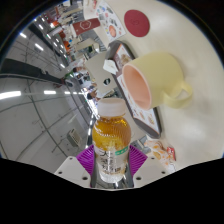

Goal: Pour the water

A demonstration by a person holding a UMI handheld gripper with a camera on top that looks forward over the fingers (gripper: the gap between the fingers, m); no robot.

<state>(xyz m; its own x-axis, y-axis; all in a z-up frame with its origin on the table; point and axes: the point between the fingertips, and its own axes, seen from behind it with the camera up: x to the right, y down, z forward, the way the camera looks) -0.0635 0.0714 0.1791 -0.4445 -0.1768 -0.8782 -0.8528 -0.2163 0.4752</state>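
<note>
The gripper [111,160] is clamped on a bottle [110,140] of amber liquid, both purple pads pressed to its sides, held tilted above the table [100,70]. Just beyond it to the right stands a pale yellow mug [155,78]. To pour well, I judge the bottle's mouth should come over the mug's opening before tipping slowly, keeping the grip firm.

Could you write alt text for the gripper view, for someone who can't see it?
The gripper holds a bottle of amber liquid with a white cap, tilted toward a pale yellow mug just beyond it. The whole scene looks tipped sideways.
</note>
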